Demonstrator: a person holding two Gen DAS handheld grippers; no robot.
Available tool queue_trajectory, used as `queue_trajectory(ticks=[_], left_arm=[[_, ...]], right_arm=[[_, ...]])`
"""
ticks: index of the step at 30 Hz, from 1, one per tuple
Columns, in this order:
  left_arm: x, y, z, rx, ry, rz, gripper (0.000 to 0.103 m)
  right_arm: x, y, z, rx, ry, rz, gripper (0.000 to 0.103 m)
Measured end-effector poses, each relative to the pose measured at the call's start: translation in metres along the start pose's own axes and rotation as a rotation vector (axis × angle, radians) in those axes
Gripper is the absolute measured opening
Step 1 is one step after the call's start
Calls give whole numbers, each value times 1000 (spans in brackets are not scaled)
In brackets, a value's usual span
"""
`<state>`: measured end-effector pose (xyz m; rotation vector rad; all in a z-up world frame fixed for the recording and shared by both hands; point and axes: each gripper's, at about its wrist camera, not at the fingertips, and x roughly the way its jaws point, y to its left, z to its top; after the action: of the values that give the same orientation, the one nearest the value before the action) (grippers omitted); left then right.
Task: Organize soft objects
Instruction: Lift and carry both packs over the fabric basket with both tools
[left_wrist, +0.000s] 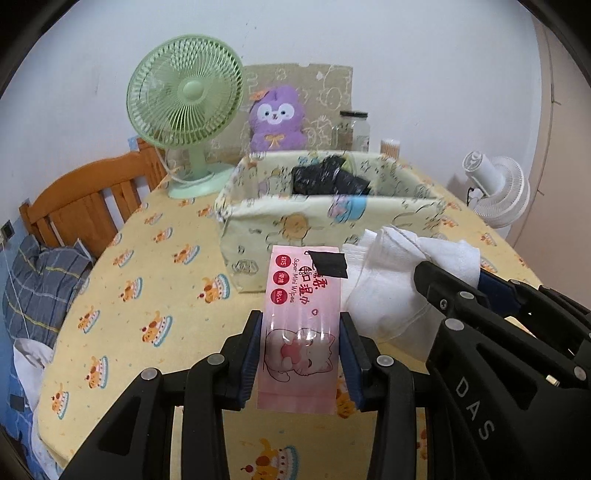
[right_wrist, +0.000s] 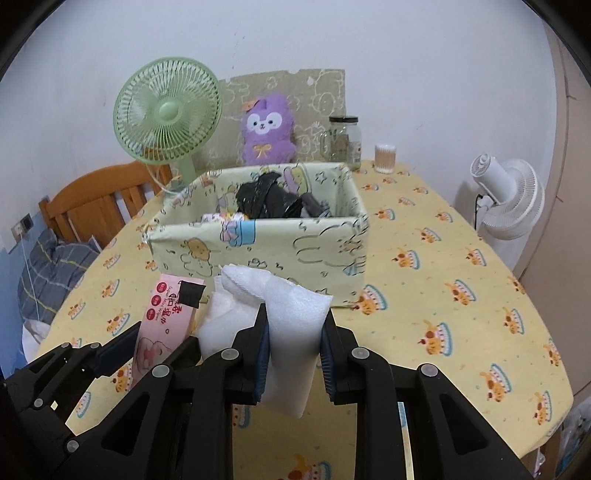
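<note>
The left hand-held gripper (left_wrist: 301, 354) pinches a pink pack of wet wipes (left_wrist: 301, 321) across its width, and the right hand-held gripper (right_wrist: 293, 354) is pressed onto a folded white foam sheet (right_wrist: 291, 325), squeezing its lower part between the pads. Both loads hang above the yellow worktop (right_wrist: 443, 280), just in front of the fabric storage box (right_wrist: 266, 254), which serves as the landmark: the wipes sit before its left front corner, the foam before the middle of its front wall. Inside the box lie crumpled black bags (right_wrist: 269, 201), towards the back. Behind the box stand a purple plush toy (right_wrist: 267, 129), a green fan (right_wrist: 168, 110) and a glass jar (right_wrist: 343, 140).

The step in hand looks like carrying the 2 items over the front wall and into the box. To do it well, I would lift both clear of the rim first, since the floppy foam may catch and fold against it. The 2 grippers are close together, so keep them apart on the way in and aim for the free space in front of the bags. Release only once each item is low inside.
</note>
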<state>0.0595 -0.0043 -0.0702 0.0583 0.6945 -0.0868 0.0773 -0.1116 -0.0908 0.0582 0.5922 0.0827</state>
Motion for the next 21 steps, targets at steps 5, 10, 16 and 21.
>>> queue_trajectory(ticks=[5,10,16,21], left_arm=[[-14,-6,6,7,-32,-2,40],[-26,-10,11,9,-56,-4,40],[-43,-13,20,11,-94,-4,40],[-58,-15,28,15,-126,-1,40]], right_arm=[[-18,-5,6,10,-35,-2,27],[-33,-8,10,13,-57,-2,27],[-52,-10,19,16,-92,-2,27],[-67,-10,28,17,-125,1,27]])
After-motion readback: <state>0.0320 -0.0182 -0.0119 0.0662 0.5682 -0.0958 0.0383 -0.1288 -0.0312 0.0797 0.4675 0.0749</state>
